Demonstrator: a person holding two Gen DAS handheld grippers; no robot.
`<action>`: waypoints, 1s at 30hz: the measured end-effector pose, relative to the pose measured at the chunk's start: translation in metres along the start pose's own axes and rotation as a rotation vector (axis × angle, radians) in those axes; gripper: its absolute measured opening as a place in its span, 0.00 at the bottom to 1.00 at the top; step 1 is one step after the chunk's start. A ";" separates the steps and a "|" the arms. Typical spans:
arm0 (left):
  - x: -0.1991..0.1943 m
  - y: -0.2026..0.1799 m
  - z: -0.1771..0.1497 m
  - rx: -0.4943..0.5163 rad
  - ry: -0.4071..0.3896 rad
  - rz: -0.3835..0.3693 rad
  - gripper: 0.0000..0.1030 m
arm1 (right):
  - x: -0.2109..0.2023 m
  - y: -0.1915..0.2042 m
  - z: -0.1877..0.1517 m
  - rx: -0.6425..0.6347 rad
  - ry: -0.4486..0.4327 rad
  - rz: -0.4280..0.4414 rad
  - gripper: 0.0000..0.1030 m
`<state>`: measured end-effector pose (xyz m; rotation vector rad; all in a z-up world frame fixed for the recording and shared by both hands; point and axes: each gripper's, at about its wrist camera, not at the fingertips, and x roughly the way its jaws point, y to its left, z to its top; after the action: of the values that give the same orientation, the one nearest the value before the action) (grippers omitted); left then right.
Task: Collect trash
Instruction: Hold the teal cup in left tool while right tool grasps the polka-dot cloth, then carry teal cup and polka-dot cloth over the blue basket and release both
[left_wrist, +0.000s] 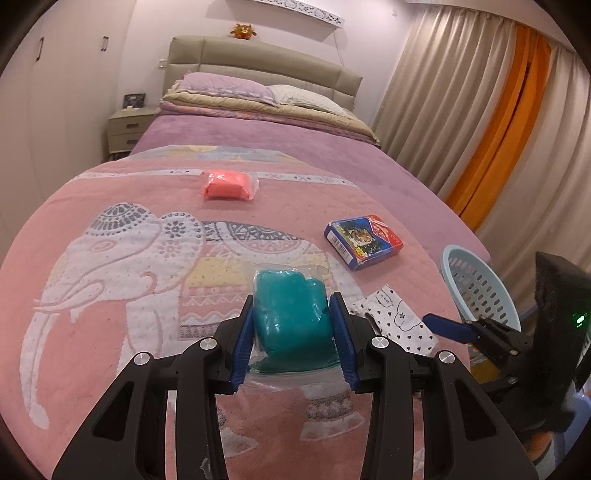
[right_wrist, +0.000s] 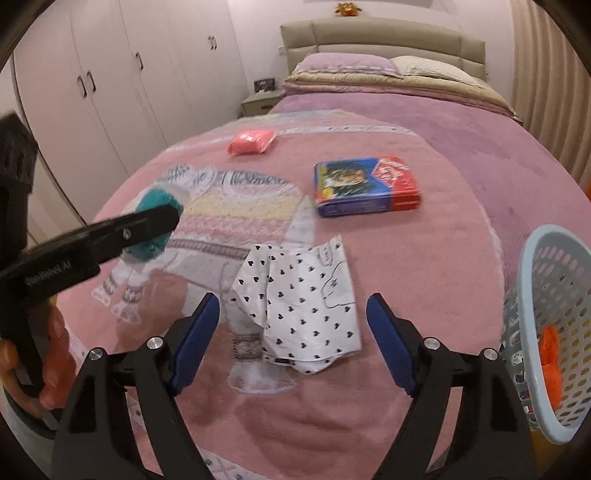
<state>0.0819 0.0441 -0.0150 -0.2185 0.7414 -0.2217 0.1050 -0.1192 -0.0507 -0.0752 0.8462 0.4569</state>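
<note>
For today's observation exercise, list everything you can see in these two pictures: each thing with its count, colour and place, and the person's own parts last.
teal putty bag: one, teal in clear plastic, near end of bed, between the left jaws
pink putty bag: one, pink, mid-bed, farther off
card box: one, blue and red, right of the elephant print
heart-print paper: one, white with black hearts, crumpled, ahead of the right jaws
basket: one, pale blue, at the bed's right edge, something orange inside
blanket: one, pink with elephant print
pillows: two, lilac and white, by the headboard
plush toy: one, orange, on the headboard
left gripper: shut on the teal bag
right gripper: open, empty
hand: one, holding the left gripper
</note>
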 end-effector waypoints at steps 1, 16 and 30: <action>-0.001 0.000 0.000 0.002 0.000 0.000 0.37 | 0.005 0.003 0.001 -0.009 0.011 -0.023 0.78; 0.008 -0.035 0.011 0.081 0.004 -0.042 0.37 | -0.023 -0.021 0.004 0.030 -0.063 -0.098 0.14; 0.056 -0.196 0.036 0.323 0.035 -0.322 0.37 | -0.128 -0.159 -0.003 0.336 -0.247 -0.366 0.14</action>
<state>0.1224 -0.1536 0.0284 -0.0249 0.6919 -0.6472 0.0966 -0.3095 0.0229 0.1331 0.6373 -0.0237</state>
